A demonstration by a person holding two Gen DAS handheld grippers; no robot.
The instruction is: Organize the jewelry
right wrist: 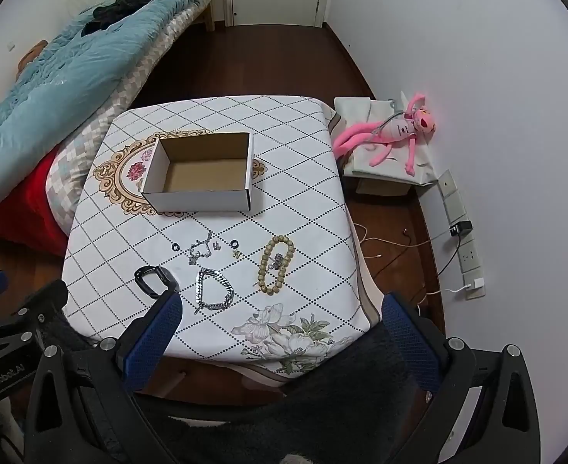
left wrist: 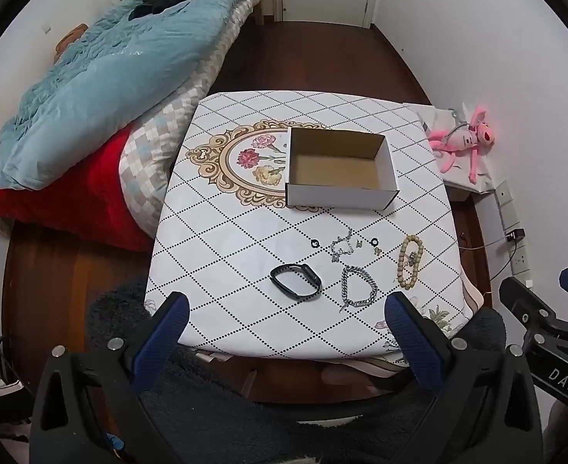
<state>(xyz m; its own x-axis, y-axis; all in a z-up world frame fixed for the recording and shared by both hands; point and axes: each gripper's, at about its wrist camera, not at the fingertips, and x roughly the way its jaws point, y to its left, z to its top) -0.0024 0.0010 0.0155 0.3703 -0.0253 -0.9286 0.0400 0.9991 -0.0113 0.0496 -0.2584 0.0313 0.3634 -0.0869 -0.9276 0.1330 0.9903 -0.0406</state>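
An open, empty white cardboard box [left wrist: 340, 193] [right wrist: 198, 197] stands mid-table. In front of it lie a black wristband [left wrist: 295, 281] [right wrist: 154, 275], a silver chain bracelet [left wrist: 357, 286] [right wrist: 214, 289], a beige bead bracelet [left wrist: 409, 261] [right wrist: 276, 263], a thin silver chain [left wrist: 341, 247] [right wrist: 200, 249] and small black rings and earrings [left wrist: 373, 241] [right wrist: 234, 244]. My left gripper [left wrist: 287, 332] is open and empty, held above the table's near edge. My right gripper [right wrist: 284, 328] is open and empty, to the right of the left one.
The small table [left wrist: 226, 232] [right wrist: 303, 201] has a diamond-pattern cloth. A bed with blue quilt [left wrist: 102, 65] [right wrist: 52, 89] stands on the left. A pink plush toy [left wrist: 465, 139] [right wrist: 396, 131] lies on a box on the right, near wall sockets and cables [right wrist: 457, 239].
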